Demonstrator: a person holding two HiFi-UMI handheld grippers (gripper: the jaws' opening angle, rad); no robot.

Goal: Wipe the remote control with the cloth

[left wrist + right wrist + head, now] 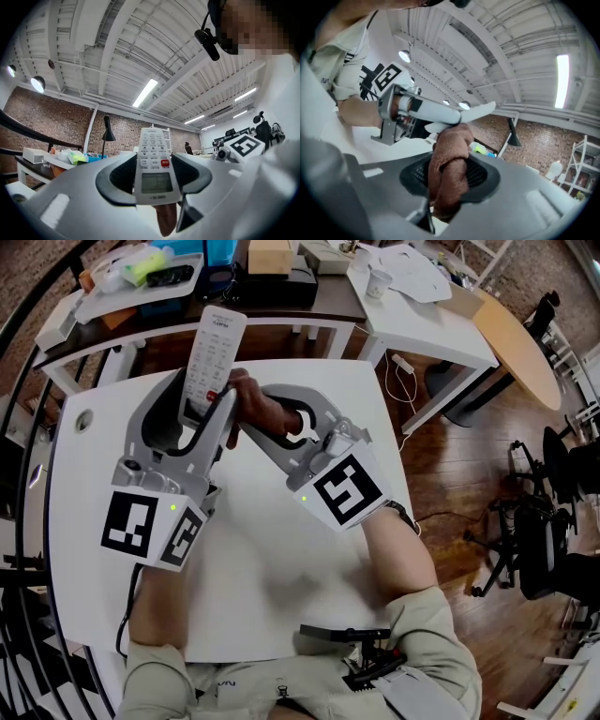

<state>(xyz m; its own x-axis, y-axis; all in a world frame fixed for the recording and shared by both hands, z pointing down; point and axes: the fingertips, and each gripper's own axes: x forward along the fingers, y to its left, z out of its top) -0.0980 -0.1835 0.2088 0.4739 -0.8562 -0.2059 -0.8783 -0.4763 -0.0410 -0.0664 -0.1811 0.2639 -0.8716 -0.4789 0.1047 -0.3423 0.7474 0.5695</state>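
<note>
The white remote control (pixel 212 351) stands nearly upright above the white table (pixel 309 568), its lower end clamped in my left gripper (pixel 204 409). In the left gripper view the remote (pixel 154 161) fills the gap between the jaws, with its display and a red button facing the camera. My right gripper (pixel 255 414) is shut on a brown cloth (pixel 259 409) and holds it against the remote's right side. In the right gripper view the cloth (pixel 449 173) bulges from between the jaws and touches the underside of the remote (pixel 445 112).
A dark desk (pixel 202 292) with a tray, a box and bright items stands behind the table. A white side table (pixel 422 315) with a paper cup (pixel 379 282) is at the back right. Black office chairs (pixel 553 521) stand on the wood floor at right.
</note>
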